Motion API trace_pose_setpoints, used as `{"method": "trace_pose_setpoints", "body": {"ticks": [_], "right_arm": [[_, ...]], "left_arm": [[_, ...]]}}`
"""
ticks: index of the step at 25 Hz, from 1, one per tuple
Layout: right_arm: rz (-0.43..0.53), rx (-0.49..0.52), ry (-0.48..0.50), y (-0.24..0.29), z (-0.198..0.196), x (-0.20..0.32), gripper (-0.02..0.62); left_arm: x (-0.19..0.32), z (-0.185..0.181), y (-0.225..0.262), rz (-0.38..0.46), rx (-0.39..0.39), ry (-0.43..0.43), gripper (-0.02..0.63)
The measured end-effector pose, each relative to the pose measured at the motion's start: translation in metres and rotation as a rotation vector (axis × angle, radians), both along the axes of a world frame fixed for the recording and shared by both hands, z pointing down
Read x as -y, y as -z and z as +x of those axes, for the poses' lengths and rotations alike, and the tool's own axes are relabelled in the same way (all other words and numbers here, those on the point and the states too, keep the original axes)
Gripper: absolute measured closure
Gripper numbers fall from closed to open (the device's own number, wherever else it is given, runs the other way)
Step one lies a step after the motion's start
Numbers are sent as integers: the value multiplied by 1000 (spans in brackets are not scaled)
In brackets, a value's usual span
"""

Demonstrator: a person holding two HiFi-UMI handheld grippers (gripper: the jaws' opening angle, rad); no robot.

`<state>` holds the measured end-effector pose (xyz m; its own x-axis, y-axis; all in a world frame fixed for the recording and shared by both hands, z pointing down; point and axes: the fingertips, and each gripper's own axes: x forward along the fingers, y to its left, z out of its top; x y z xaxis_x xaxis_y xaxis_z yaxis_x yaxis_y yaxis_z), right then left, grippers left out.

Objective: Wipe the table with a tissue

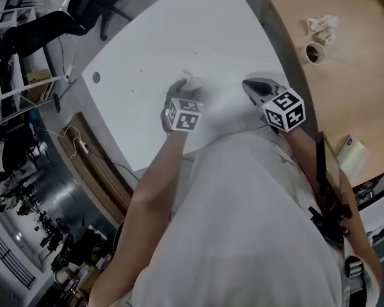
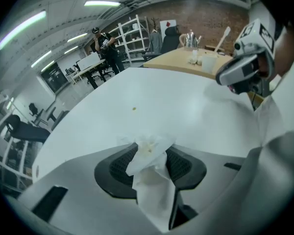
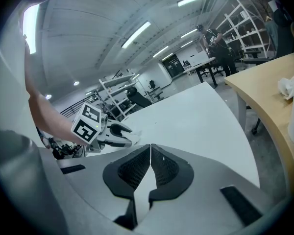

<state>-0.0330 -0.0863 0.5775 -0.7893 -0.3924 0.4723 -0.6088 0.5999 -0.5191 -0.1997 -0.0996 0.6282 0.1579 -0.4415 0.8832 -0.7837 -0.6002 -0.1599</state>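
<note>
While the left gripper (image 1: 181,89) angles steeply down at the white table (image 1: 179,37), its jaws are clamped on the tissue (image 1: 191,78) – that much is clear. The left gripper view shows it best: the two dark pads of the left gripper (image 2: 149,153) pinch the tissue (image 2: 152,180) between them. A white bunch with a few yellowish flecks sticks out past the tips, and the rest trails back towards the camera. In the head view the bunched end looks to sit right at the tabletop, near the middle of the table's near side.

Further out on the white surface lies one small yellowish speck (image 2: 134,108), well apart from the tissue.

Over to the right gripper (image 1: 251,86) – it hangs just above the table's right edge, pointing shallowly down, and its own view shows the right gripper (image 3: 150,163) with jaws pressed together, nothing between them. That same view catches the left gripper (image 3: 121,135) off to the left, tissue (image 3: 135,133) at its tip, low over the table.

Beside the white table stands a wooden table (image 1: 358,88), carrying a paper cup (image 1: 315,53) with a crumpled wad of paper (image 1: 323,25) just behind it. A black office chair (image 1: 93,2) stands beyond the far corner.
</note>
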Motion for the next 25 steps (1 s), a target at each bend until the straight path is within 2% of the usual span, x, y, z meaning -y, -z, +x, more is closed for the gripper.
{"method": "trace_pose_setpoints", "body": {"ticks": [3,6,8,11,13,16,18,21,23,25], "right_arm": [[2,4,2,2,1,-1,578],[12,5,11,6,5,4,578],[19,2,16,8,8,6,578],[23,-1,21,9,12,7,578],[19,-1,24,8,14,6,578],[10,-2,28,7,15,1,578],[6,-2,31,7,16,0,578],[5,-3,31,7,21,1,578],[4,-5,29,6,24,2,578],[4,-4,30,4,25,4,578]], "left_arm": [[-9,-2,8,14,-100,99,448],[-18,-33,12,65,-81,216,448],[-24,-58,10,69,-43,258,448],[-25,-79,10,74,2,256,448],[-22,-80,10,81,-8,249,448],[-16,-62,7,78,-42,210,448],[-13,-43,5,74,-37,172,448],[-9,-28,5,79,14,192,448],[-10,-21,5,80,8,204,448],[-14,-9,4,79,-7,177,448]]}}
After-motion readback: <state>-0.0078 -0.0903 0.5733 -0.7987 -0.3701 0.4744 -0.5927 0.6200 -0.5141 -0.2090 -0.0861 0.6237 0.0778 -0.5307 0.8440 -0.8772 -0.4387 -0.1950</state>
